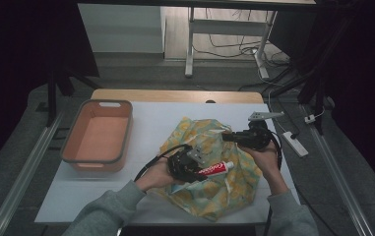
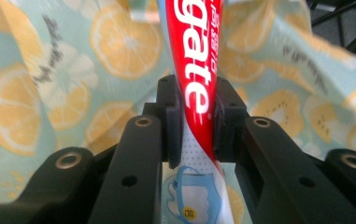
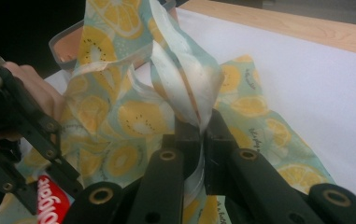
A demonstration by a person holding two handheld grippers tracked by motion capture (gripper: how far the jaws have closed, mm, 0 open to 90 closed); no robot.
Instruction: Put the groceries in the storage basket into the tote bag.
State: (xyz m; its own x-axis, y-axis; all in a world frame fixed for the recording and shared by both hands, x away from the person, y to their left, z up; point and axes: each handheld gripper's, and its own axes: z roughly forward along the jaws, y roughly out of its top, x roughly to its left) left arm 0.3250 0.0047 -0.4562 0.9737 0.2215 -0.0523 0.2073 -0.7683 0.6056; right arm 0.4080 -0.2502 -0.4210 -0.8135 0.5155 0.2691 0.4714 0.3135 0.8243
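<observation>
Toothpaste tube (image 2: 195,79) pinched in the left claw (image 1: 195,166), lower centre of frame.
Right claw (image 1: 229,136) nips a fold of lemon-print bag (image 1: 209,189) on the white desk (image 1: 150,118); orange bin (image 1: 99,135) sits left.

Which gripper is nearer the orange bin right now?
Left. The left gripper, shut on the toothpaste tube, is nearer the orange bin. The right gripper, pinching the fruit-print bag, is farther right.

White-topped table (image 1: 155,123), orange basin (image 1: 99,135) at left, lemon-print bag (image 1: 214,189) at centre
</observation>
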